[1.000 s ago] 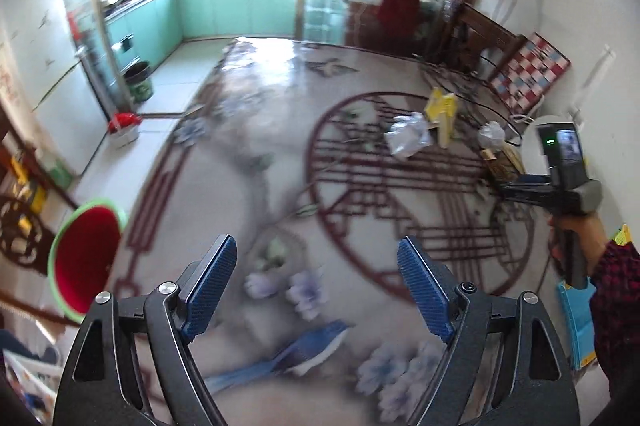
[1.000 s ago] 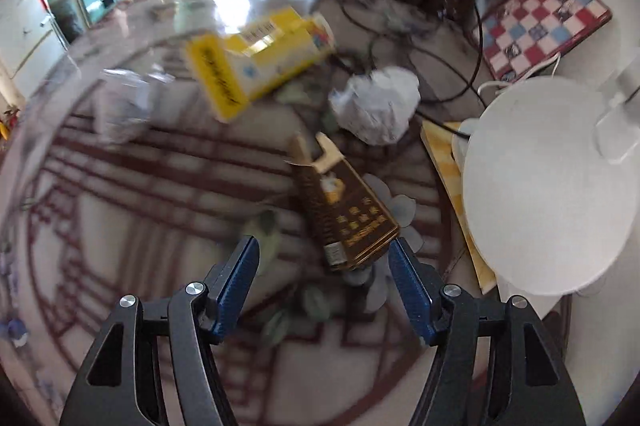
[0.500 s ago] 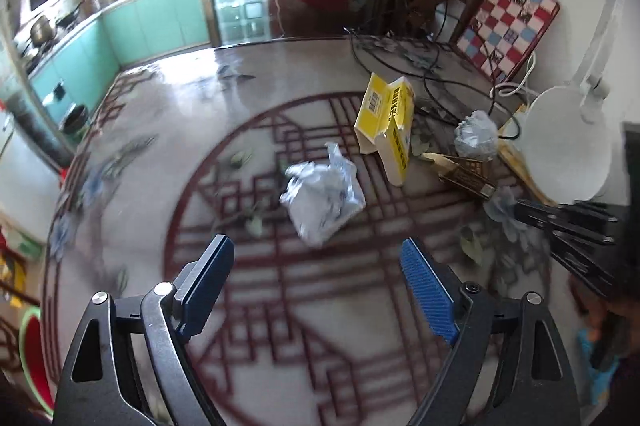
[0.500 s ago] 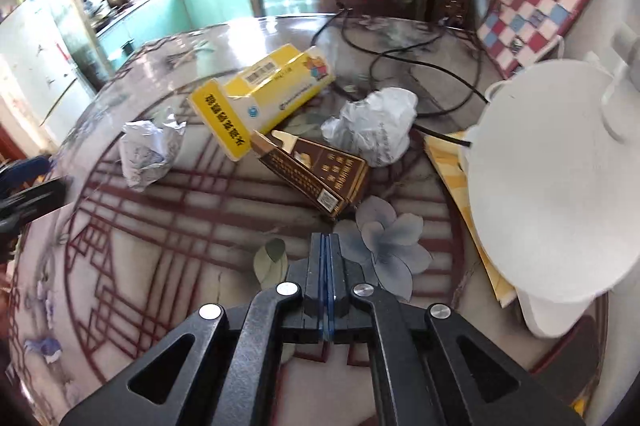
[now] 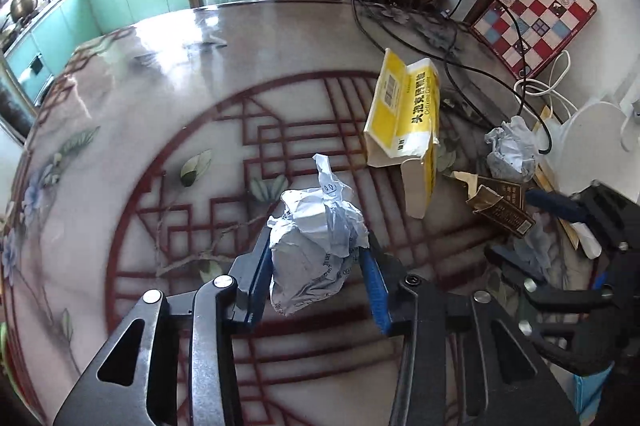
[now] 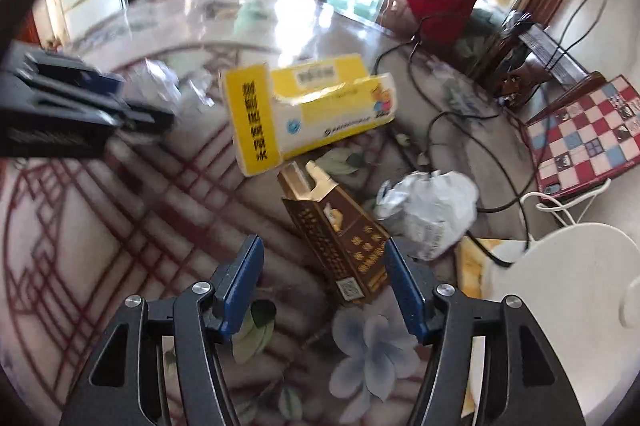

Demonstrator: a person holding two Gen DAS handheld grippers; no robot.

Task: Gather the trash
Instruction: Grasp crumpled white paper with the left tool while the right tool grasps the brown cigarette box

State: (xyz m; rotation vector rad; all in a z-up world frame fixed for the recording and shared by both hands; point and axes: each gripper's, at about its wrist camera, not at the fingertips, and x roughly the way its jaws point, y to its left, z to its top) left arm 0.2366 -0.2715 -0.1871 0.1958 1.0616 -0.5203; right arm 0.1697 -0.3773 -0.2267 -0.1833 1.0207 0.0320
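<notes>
our left gripper (image 5: 316,266) has just closed on the crumpled paper ball (image 5: 316,238) at table centre, first trash secured, while our right gripper (image 6: 324,278), reopening, straddles the brown carton (image 6: 340,238) at twelve o'clock, ungripped.

Left gripper (image 5: 316,262): jaws, wide apart a second ago, have just been closing and now pinch the crumpled paper ball (image 5: 314,246) on the patterned table (image 5: 120,154).
Right gripper (image 6: 324,286): shut half a second ago, jaws have just been opening; the brown carton (image 6: 340,242) lies between them, right pad touching.
</notes>
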